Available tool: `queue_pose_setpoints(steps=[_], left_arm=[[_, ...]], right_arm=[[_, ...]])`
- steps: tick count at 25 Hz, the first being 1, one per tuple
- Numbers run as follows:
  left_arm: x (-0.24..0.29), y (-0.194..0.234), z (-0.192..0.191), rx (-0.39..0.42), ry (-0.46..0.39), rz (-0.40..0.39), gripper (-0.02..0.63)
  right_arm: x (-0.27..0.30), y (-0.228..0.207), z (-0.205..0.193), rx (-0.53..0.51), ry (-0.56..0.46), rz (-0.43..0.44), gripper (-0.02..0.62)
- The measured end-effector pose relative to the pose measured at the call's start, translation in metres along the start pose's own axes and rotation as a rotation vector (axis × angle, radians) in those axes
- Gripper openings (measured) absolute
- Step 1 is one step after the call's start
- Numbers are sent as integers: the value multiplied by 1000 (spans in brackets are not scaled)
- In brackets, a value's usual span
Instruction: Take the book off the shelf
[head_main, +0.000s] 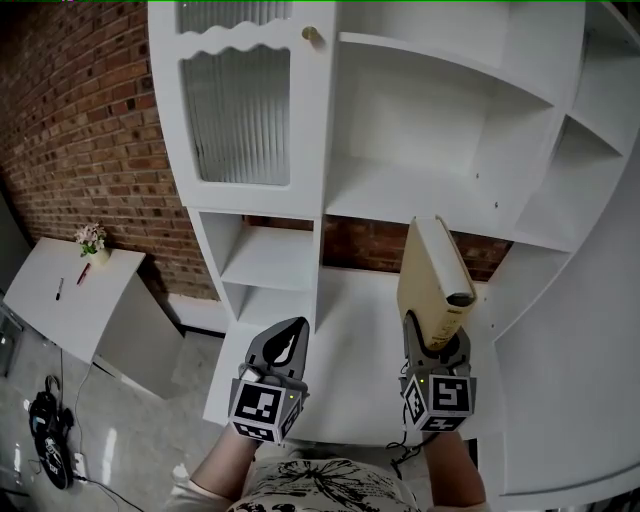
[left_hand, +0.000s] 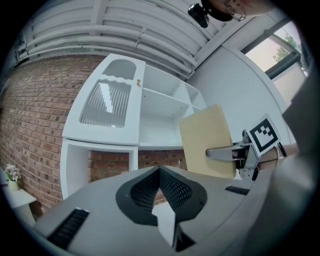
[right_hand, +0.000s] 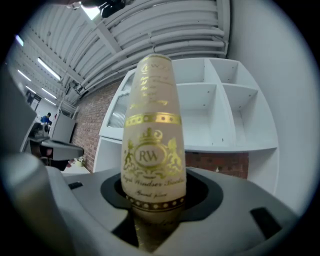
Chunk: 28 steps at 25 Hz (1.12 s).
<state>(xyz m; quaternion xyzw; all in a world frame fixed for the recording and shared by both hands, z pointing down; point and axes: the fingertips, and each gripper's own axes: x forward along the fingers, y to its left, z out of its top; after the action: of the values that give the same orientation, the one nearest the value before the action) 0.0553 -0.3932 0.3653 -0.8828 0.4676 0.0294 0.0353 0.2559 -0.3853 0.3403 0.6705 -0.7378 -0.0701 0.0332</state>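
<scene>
Cream book (head_main: 437, 285): upright, with its gold-stamped spine facing the right gripper view. It is out of the shelves and in the air in front of them, above the white counter (head_main: 350, 330).
Right tongs (head_main: 436, 338): clamped on the book's lower end, one jaw against each cover.
Left tongs (head_main: 288, 345): jaws pressed together with nothing between them. They are level beside the right tongs and apart from the book.
Shelf unit (head_main: 430, 190): white, with a ribbed-glass door (head_main: 238, 115) at its left. No other book shows in the open compartments.
Step in hand: the book looks clear of the shelf, so the removal itself seems done and this is the carry.
Next move: probably finding a resting place, the counter being nearest. The grip is only at the bottom end, so the tall book could lean, and a firm hold and a slow lowering would suit.
</scene>
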Motion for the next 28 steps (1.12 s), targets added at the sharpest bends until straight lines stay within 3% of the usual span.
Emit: queue_pose_setpoints(steps=[10, 28], left_arm=[[-5, 3, -19, 4, 50, 19, 12], [5, 5, -34, -4, 77, 18, 12]], right_arm=[[-20, 7, -67, 93, 70, 7, 219], [-11, 12, -66, 102, 70, 11, 218]])
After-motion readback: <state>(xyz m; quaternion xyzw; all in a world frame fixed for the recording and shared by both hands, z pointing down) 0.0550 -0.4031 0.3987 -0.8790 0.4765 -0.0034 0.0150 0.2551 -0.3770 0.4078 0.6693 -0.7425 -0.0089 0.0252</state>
